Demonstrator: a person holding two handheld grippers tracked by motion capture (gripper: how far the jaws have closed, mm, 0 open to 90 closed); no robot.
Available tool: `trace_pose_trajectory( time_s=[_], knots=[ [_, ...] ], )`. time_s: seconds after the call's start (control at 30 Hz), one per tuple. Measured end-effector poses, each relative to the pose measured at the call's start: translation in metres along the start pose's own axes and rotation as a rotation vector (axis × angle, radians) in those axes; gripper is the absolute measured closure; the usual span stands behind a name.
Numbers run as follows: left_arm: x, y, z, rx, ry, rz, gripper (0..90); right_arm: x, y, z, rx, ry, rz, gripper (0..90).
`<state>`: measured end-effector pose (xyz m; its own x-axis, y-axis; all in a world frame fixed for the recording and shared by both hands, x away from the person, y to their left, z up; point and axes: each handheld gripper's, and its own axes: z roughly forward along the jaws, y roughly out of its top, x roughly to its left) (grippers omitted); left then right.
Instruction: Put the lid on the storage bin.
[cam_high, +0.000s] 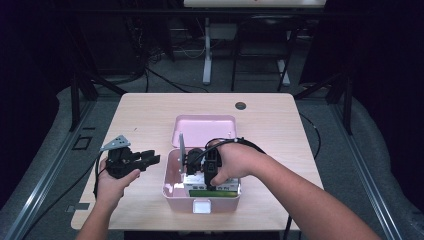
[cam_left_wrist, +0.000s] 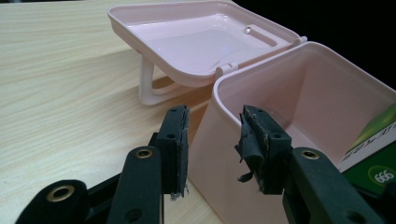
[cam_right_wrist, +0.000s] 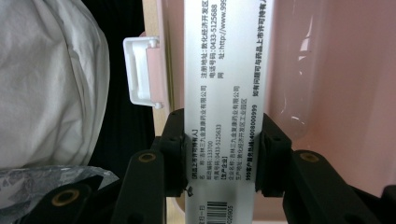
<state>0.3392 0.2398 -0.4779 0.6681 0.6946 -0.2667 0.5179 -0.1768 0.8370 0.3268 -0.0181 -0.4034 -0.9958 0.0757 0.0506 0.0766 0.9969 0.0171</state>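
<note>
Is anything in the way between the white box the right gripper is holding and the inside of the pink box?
Nothing visible is. The right gripper grips the white box already inside the pink box, whose lid lies open behind.

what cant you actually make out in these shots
- Pink box interior, high view: the right hand and right gripper cover most of it.
- White carton, right gripper view: clamped between the jaws, both ends cut off by the frame; small print barely legible.
- Green pack, left gripper view: cut off by the right edge, label partial.
- Room beyond the table, high view: too dark.
</note>
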Motion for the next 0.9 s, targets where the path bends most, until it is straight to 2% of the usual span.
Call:
trace_pose_trajectory(
  time_s=[0.13, 0.27, 0.43, 0.9],
  knots=[
    [0.000, 0.000, 0.000, 0.000, 0.000, 0.000, 61.6, -0.001, -0.001, 0.007, -0.016, 0.032, 0.000, 61.9],
    [0.000, 0.000, 0.000, 0.002, -0.001, 0.002, 61.6, -0.001, 0.000, 0.013, -0.006, 0.030, -0.017, 61.9],
    [0.000, 0.000, 0.000, 0.003, 0.000, 0.000, 61.6, -0.005, -0.001, 0.020, -0.020, 0.051, -0.011, 61.9],
    [-0.001, 0.000, 0.000, 0.008, 0.000, 0.002, 61.6, -0.009, -0.005, 0.040, -0.008, 0.051, -0.026, 61.9]
  ],
)
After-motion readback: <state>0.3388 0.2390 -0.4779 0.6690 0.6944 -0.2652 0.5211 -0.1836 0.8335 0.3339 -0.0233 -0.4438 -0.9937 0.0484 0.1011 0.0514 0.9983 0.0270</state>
